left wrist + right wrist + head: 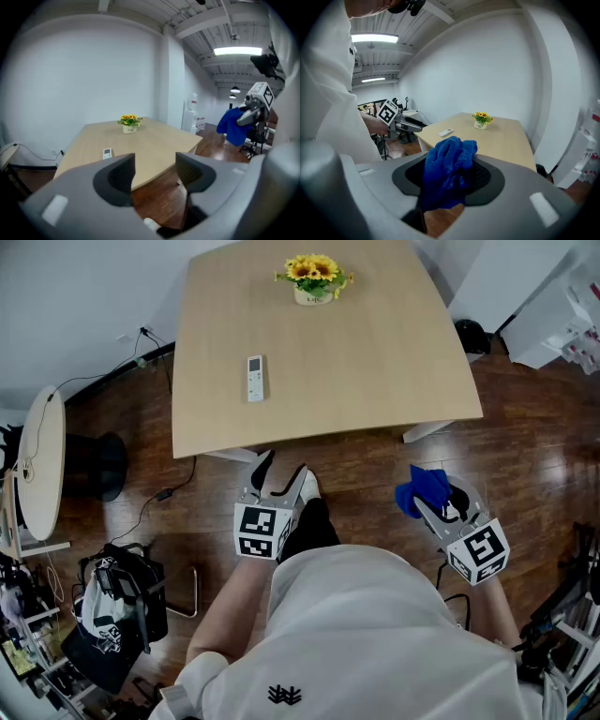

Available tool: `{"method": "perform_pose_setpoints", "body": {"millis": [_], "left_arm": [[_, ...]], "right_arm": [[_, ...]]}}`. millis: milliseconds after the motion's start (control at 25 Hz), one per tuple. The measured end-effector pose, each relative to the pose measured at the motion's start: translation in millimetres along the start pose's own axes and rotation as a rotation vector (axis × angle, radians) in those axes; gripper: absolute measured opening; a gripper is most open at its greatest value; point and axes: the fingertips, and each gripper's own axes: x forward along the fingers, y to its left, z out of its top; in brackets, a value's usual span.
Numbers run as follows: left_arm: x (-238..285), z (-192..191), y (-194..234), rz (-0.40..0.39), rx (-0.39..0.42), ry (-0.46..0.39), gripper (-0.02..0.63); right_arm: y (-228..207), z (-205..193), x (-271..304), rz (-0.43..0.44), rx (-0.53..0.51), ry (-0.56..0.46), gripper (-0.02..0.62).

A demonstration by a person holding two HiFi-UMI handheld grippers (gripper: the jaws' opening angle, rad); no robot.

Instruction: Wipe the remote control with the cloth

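A white remote control [255, 378] lies on the light wooden table [375, 381], left of its middle; it also shows small in the left gripper view [107, 153] and the right gripper view [446, 132]. My right gripper [433, 505] is shut on a blue cloth [424, 488], held over the floor short of the table's near edge. The cloth [449, 171] fills the space between its jaws. My left gripper [278, 476] stands open and holds nothing, just off the table's near edge, below the remote. Its two fingers [121, 176] are spread apart.
A small pot of yellow flowers [315, 279] stands at the table's far side. Dark wooden floor surrounds the table. A round white side table [43, 460], a cable and a black bag [117, 610] are to the left; white boxes [562, 315] at the far right.
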Motion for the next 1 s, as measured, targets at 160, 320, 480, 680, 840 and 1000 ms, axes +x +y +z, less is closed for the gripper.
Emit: {"method": "perform_pose_setpoints", "body": {"millis": [160, 320, 480, 680, 840, 1000], "left_arm": [[44, 20, 84, -0.011, -0.009, 0.033, 0.288], [92, 21, 150, -0.006, -0.008, 0.064, 0.307], [137, -1, 195, 0.040, -0.071, 0.118, 0.314], [177, -34, 227, 0.137, -0.226, 0.165, 0.318], [205, -49, 237, 0.198, -0.212, 0.170, 0.318], [216, -59, 246, 0.271, -0.252, 0.177, 0.318]], "right_arm": [[-7, 70, 80, 0.001, -0.003, -0.012, 0.192], [-6, 118, 142, 0.029, -0.045, 0.005, 0.192], [-6, 132, 179, 0.067, -0.066, 0.063, 0.192], [-16, 149, 202, 0.104, -0.116, 0.115, 0.192], [-24, 155, 214, 0.148, -0.154, 0.145, 0.192], [-37, 165, 222, 0.197, -0.216, 0.162, 0.192]]}}
